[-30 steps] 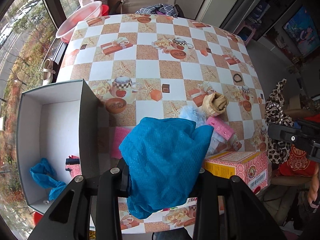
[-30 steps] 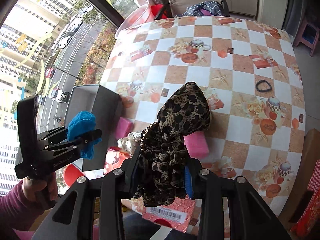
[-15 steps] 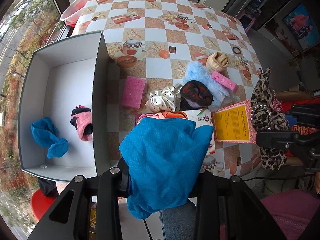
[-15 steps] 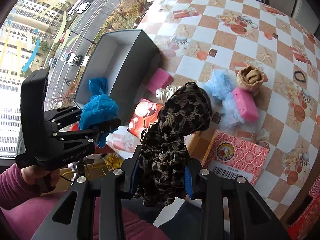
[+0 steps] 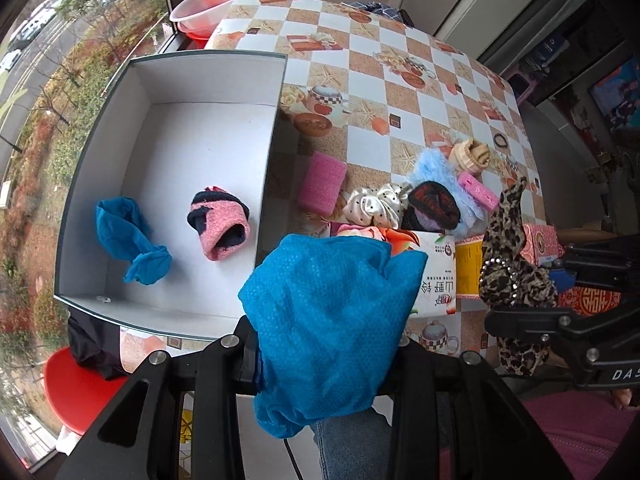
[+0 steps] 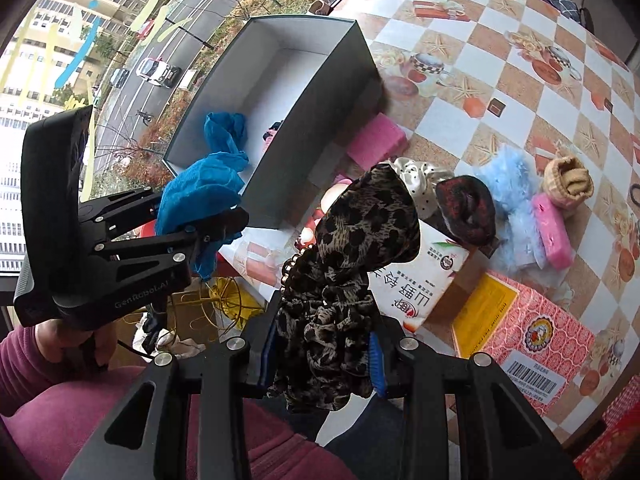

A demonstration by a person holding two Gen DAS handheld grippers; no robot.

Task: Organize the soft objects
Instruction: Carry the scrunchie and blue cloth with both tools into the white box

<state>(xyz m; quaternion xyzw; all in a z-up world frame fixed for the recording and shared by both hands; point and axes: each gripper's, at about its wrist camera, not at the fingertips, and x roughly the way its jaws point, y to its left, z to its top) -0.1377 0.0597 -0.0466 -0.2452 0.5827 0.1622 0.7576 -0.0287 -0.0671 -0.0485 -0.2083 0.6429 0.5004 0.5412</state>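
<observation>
Two loads: my left gripper (image 5: 326, 332) is clenching a blue mesh cloth (image 5: 328, 320), nearer the white box (image 5: 176, 60) at ten o'clock; my right gripper (image 6: 324, 344) is gripping the leopard-print scrunchie (image 6: 352, 256).

The left gripper (image 6: 208, 220) carries the raised lettering "GenRobot.AI" on its black body. The right gripper (image 5: 516, 308) shows the letters "DAS" at the picture's edge. A white packet (image 6: 424, 296) near the table's front edge bears large red Chinese characters. The red patterned box (image 6: 536, 344) has a barcode label, its digits too small to read.
</observation>
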